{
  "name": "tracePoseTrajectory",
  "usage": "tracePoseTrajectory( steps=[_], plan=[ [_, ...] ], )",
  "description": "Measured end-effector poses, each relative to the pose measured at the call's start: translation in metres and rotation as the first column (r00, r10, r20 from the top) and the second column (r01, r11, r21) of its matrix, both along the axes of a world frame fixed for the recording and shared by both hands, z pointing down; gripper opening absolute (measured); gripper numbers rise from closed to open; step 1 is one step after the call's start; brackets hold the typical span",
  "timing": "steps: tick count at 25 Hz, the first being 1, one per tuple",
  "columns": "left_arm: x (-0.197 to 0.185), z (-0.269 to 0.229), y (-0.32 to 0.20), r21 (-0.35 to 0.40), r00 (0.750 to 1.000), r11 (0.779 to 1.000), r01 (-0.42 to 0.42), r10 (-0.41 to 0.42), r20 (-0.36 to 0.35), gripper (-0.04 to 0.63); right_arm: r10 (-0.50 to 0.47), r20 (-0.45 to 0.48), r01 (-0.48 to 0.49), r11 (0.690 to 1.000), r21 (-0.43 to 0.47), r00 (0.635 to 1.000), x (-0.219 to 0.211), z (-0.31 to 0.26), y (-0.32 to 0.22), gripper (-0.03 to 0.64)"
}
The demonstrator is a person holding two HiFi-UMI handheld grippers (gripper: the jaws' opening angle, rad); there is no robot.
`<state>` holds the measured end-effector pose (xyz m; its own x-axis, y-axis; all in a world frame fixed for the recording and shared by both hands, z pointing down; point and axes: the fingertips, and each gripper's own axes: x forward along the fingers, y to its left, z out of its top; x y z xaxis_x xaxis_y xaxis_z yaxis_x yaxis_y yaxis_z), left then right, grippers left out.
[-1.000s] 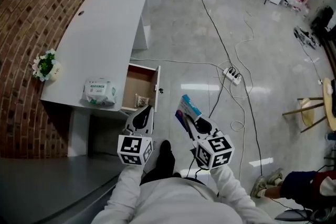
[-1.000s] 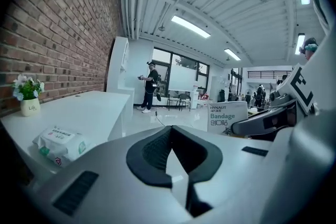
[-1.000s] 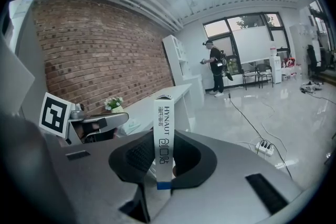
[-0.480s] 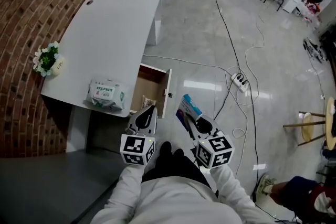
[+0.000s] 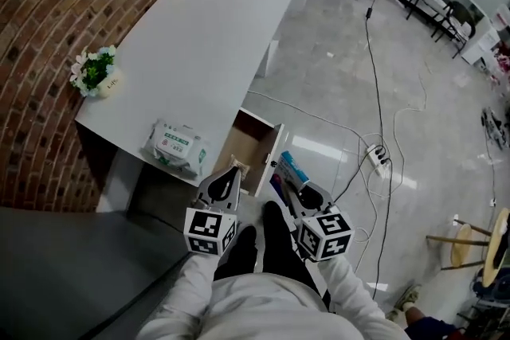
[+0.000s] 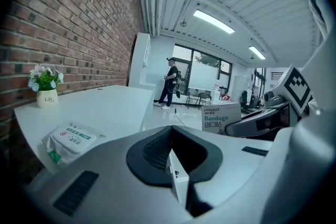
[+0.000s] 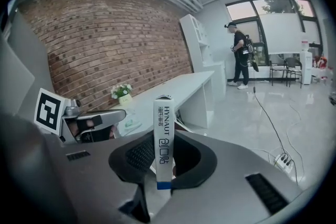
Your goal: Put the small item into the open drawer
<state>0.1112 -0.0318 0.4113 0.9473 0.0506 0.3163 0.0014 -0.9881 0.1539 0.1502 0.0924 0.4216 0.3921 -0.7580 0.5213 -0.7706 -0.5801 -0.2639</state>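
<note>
The white surface (image 5: 215, 36) runs away from us along the brick wall. The open drawer (image 5: 253, 138) stands out from under its near right edge, close to the near corner.

The bandage box (image 7: 164, 139) is not in the drawer yet. It is in the air just beside the drawer's front panel, outside it, pinched by the fingers of the right gripper (image 7: 163, 157).

We judge the box to be light, thin cardboard, stiff along its length, easy to crush on the wide faces and a little smooth. The fingers press on the two wide faces near the lower end, so most of the box stands free above them. This hold seems good to us, if the pressure is gentle.

The right gripper points forward and somewhat down, with the box upright between its fingers. The left gripper (image 6: 172, 157) is beside it, with its tip over the near part of the drawer. Its fingers are pressed together, and we see nothing between them.
</note>
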Motion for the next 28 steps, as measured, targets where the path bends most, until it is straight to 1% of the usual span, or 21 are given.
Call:
tracePoseTrajectory(
  steps=[2, 5, 8, 15, 20, 23, 28],
  plan=[
    [0.006, 0.001, -0.007, -0.001, 1.000, 1.000, 0.030, -0.030, 0.001, 0.017, -0.039, 0.004, 0.039, 0.999, -0.007, 0.999, 0.010, 0.005, -0.011, 0.097],
    [0.009, 0.006, -0.016, -0.006, 0.994, 0.994, 0.109, -0.109, 0.018, 0.017, -0.122, 0.028, 0.123, 0.992, -0.025, 0.992, 0.022, 0.016, -0.026, 0.097],
    [0.012, 0.013, -0.024, -0.009, 0.984, 0.984, 0.177, -0.176, 0.039, 0.017, -0.192, 0.054, 0.194, 0.980, -0.038, 0.980, 0.035, 0.026, -0.039, 0.097],
    [0.021, 0.026, -0.035, -0.021, 0.954, 0.956, 0.293, -0.291, 0.073, 0.017, -0.312, 0.092, 0.319, 0.945, -0.076, 0.946, 0.066, 0.048, -0.067, 0.097],
    [0.019, 0.036, -0.043, -0.023, 0.926, 0.929, 0.370, -0.366, 0.095, 0.017, -0.407, 0.105, 0.418, 0.901, -0.119, 0.907, 0.077, 0.068, -0.091, 0.097],
    [0.018, 0.042, -0.050, -0.024, 0.909, 0.913, 0.407, -0.402, 0.106, 0.017, -0.446, 0.105, 0.458, 0.877, -0.146, 0.889, 0.083, 0.080, -0.104, 0.097],
    [0.009, 0.050, -0.056, -0.057, 0.872, 0.873, 0.484, -0.475, 0.118, 0.017, -0.510, 0.117, 0.523, 0.827, -0.208, 0.852, 0.087, 0.107, -0.119, 0.097]
  ],
)
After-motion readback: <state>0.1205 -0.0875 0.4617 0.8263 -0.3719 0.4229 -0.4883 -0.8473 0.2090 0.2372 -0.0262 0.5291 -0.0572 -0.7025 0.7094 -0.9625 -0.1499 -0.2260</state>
